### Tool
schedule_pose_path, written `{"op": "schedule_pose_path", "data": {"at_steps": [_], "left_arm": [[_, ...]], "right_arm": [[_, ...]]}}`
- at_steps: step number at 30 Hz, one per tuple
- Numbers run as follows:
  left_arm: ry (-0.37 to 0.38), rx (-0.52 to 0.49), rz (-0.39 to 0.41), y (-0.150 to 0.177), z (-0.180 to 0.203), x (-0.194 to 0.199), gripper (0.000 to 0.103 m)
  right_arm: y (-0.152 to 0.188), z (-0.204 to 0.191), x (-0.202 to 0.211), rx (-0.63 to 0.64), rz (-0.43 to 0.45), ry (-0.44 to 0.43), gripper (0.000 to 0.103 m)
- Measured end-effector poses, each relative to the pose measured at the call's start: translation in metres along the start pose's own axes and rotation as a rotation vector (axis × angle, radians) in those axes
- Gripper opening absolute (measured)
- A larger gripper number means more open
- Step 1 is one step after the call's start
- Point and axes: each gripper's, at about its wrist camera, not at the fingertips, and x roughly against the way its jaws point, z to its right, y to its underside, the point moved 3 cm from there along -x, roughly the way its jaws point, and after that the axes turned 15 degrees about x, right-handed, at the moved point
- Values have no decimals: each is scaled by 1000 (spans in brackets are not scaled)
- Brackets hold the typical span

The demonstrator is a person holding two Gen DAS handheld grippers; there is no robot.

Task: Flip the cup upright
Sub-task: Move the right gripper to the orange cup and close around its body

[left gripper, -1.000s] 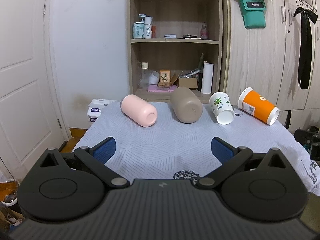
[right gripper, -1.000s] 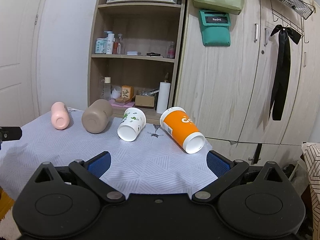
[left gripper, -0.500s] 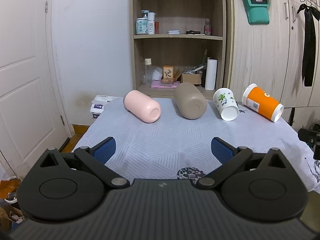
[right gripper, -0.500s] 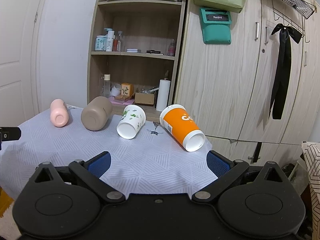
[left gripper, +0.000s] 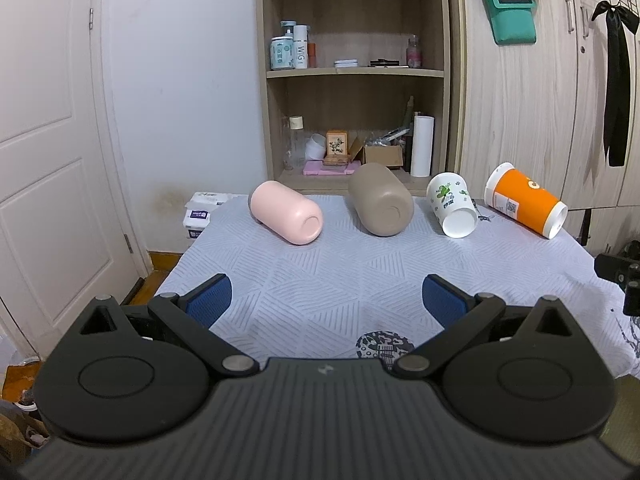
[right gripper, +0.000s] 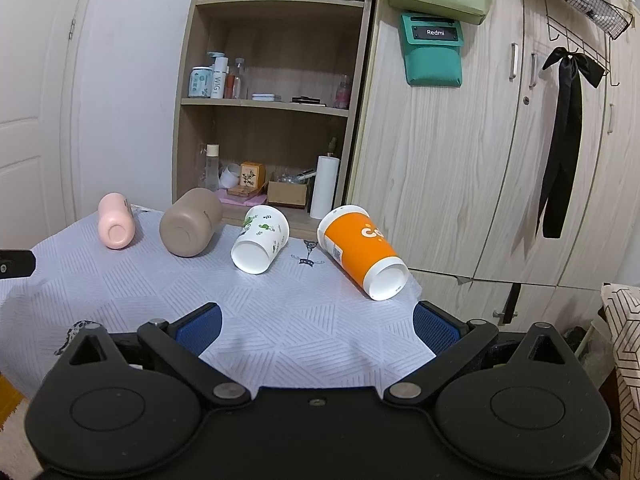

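Note:
Several cups lie on their sides in a row at the far edge of the cloth-covered table (left gripper: 328, 280): a pink cup (left gripper: 286, 212), a taupe cup (left gripper: 380, 200), a white cup with green prints (left gripper: 452, 204) and an orange paper cup (left gripper: 524, 204). The right wrist view shows the same row: pink cup (right gripper: 115, 221), taupe cup (right gripper: 191, 222), white cup (right gripper: 260, 238), orange cup (right gripper: 360, 250). My left gripper (left gripper: 326, 304) is open and empty, short of the pink and taupe cups. My right gripper (right gripper: 316, 324) is open and empty, short of the white and orange cups.
A wooden shelf unit (left gripper: 352, 76) with bottles and boxes stands behind the table. Wooden cabinets (right gripper: 480, 140) are to its right, a white door (left gripper: 48, 140) at the left. White packs (left gripper: 200, 212) lie past the table's left corner. The table's right edge drops off near the orange cup.
Both grippers have risen and tilted slightly, so the cups sit a little lower in view. The cups have not moved. Both grippers stay open.

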Motion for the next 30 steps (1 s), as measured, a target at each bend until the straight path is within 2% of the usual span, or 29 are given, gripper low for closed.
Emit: {"op": "schedule_pose_path", "data": {"at_steps": [13, 17, 21, 24, 27, 30], "left_arm": [[0, -25, -10, -1, 8, 2, 103], [17, -25, -21, -8, 17, 1, 103], [56, -23, -82, -20, 36, -6, 103], [78, -15, -90, -30, 54, -13, 103], [139, -10, -104, -38, 76, -20, 103], [228, 7, -149, -43, 104, -30, 101]], "right_arm": [[5, 0, -9, -6, -19, -21, 103], [3, 4, -6, -3, 13, -42, 103], [-2, 19, 3, 13, 79, -115, 103], [1, 32, 7, -4, 102, -188, 103], [1, 47, 2, -18, 100, -228, 103], [-1, 60, -7, 24, 78, -224, 103]]}}
